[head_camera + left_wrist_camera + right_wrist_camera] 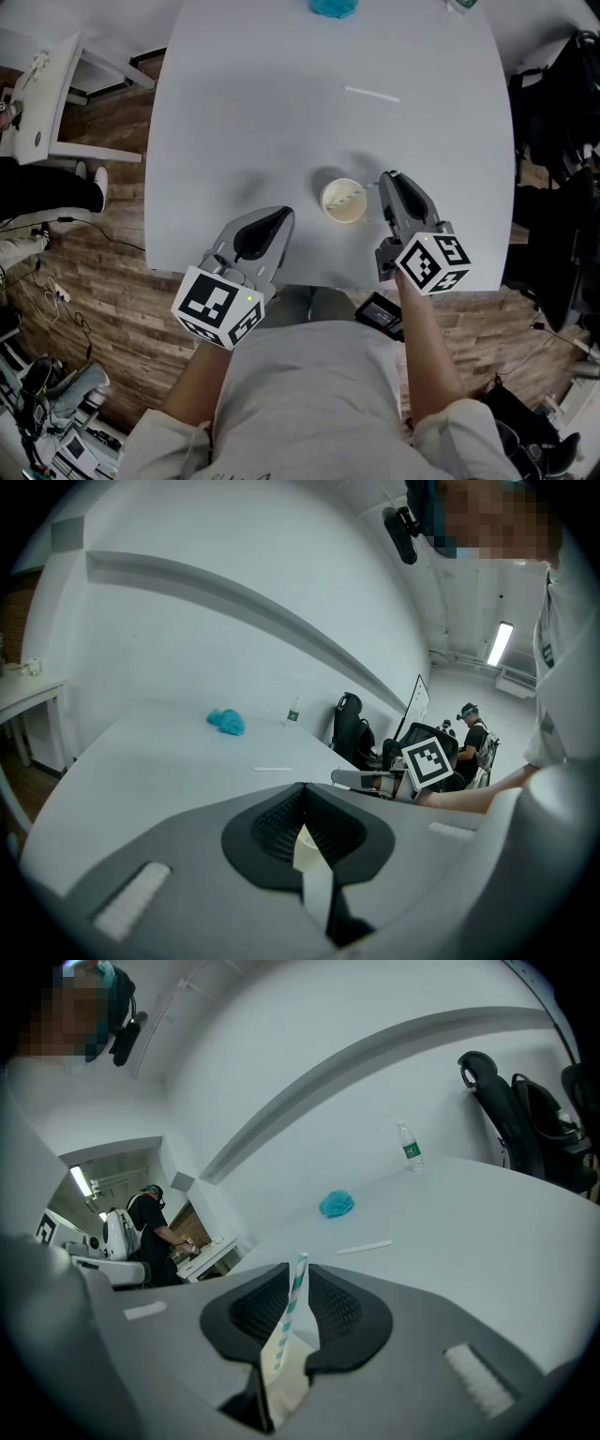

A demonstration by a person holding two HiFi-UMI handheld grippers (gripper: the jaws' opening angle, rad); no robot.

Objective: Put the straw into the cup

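Note:
A cream paper cup [343,200] stands near the front edge of the white table [281,112]. A green-and-white striped straw [349,197] rests in it, leaning toward my right gripper [387,178], which sits just right of the cup. In the right gripper view the straw [292,1302] rises between the slightly parted fingers of the right gripper [298,1269] without being pinched, and the cup [286,1372] shows through the gap. My left gripper [284,217] lies left of the cup, apart from it, its jaws together. The cup [305,848] shows past the left gripper [304,789].
A white paper strip [372,93] lies farther back on the table. A blue crumpled thing [333,7] and a small bottle [410,1150] sit at the far edge. Dark chairs and bags [562,141] crowd the right side. A small white desk [47,94] stands left.

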